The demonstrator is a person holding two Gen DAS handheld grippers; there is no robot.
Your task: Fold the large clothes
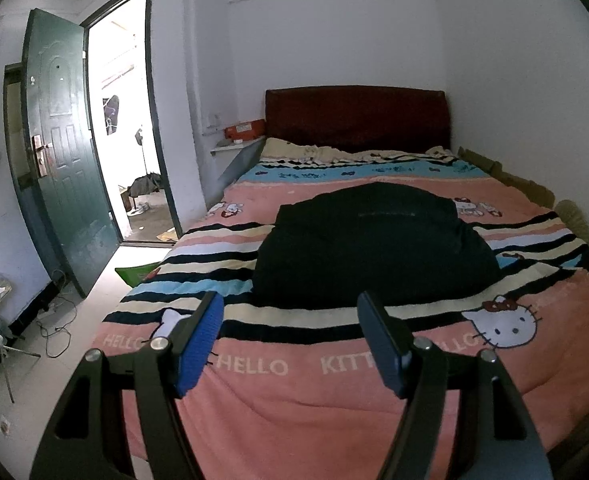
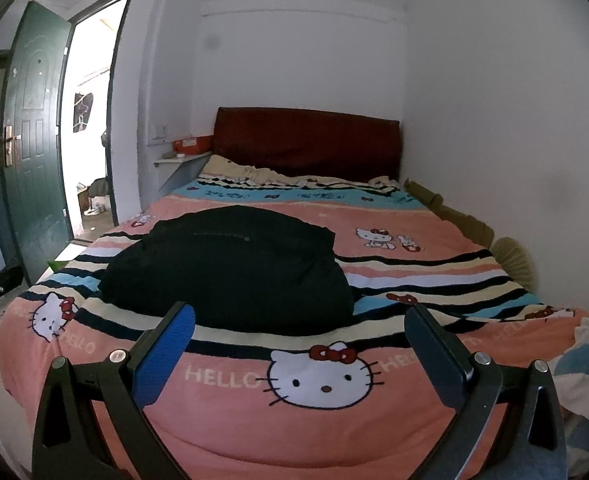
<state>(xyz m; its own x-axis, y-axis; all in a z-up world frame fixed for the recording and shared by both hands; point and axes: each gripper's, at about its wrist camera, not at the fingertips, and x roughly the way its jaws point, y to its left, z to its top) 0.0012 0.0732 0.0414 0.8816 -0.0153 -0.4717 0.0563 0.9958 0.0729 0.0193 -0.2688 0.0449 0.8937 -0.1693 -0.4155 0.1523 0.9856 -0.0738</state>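
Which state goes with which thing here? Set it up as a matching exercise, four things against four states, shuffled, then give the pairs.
Things:
1. black garment
2. green door
3. left gripper
4. orange box

States:
A. swung open into the room
B. lying in a folded heap on the striped blanket
C. sitting on a small shelf beside the red headboard
D. jaws apart, nothing between them

Pairs: 1-B, 2-A, 3-D, 4-C
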